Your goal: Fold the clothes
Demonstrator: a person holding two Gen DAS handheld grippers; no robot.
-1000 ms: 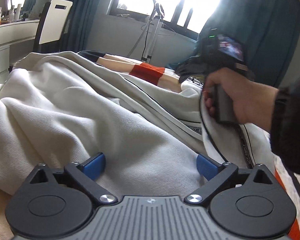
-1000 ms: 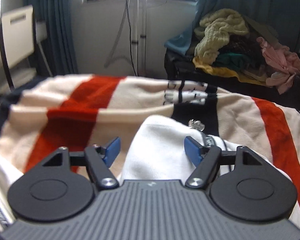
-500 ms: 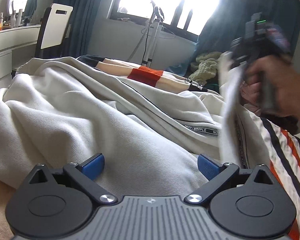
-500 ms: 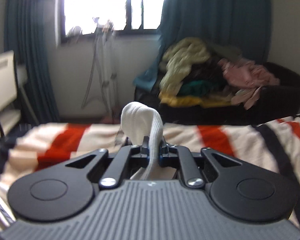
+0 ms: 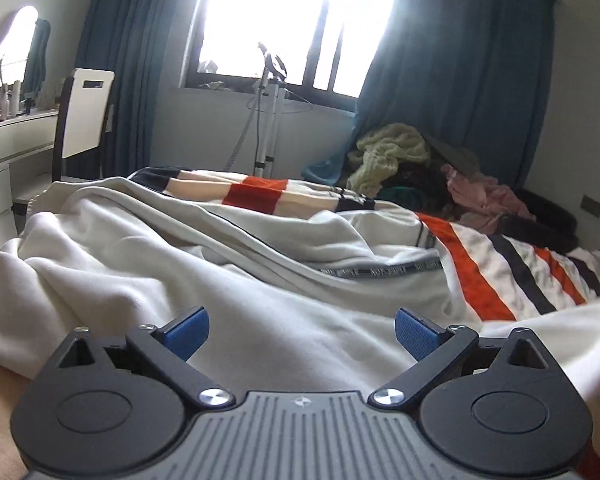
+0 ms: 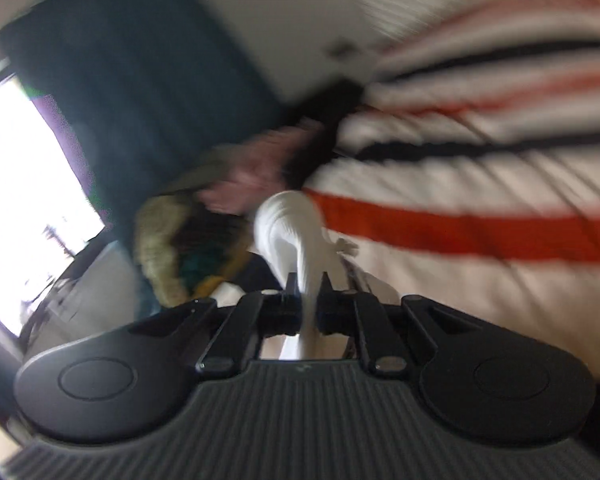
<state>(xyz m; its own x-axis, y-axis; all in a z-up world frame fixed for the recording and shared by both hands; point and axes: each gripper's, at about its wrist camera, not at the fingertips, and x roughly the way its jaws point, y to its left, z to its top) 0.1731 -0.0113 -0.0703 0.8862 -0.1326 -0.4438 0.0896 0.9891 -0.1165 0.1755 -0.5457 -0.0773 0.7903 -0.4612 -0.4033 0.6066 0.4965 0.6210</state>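
My left gripper (image 5: 302, 330) sits low over the white garment (image 5: 172, 280), its blue pads (image 5: 188, 332) spread wide with nothing between them; the cloth lies rumpled just beyond and beneath the tips, and I cannot tell whether they touch it. The garment sprawls across the near and left part of the striped blanket (image 5: 512, 276), a printed band (image 5: 384, 271) running along one edge, its lettering too small to read. A taut sheet of the same white cloth cuts in from the right edge of the left view and passes behind my right-hand finger — where it leads is out of frame. My right gripper (image 6: 309, 292) is clamped tight on a fold of that white garment (image 6: 290, 232), which bulges out past the tips in a rounded loop; the pads themselves are hidden by the fabric. That view is tilted hard and badly blurred, so the blanket's orange and black stripes (image 6: 460, 236) smear across the right side. Far off, a pile of clothes (image 5: 396, 156) sits heaped on a dark seat below the teal curtain (image 5: 452, 80) — in the right view it is only a smudge of yellow and pink. A white chair (image 5: 86, 112) stands far left.
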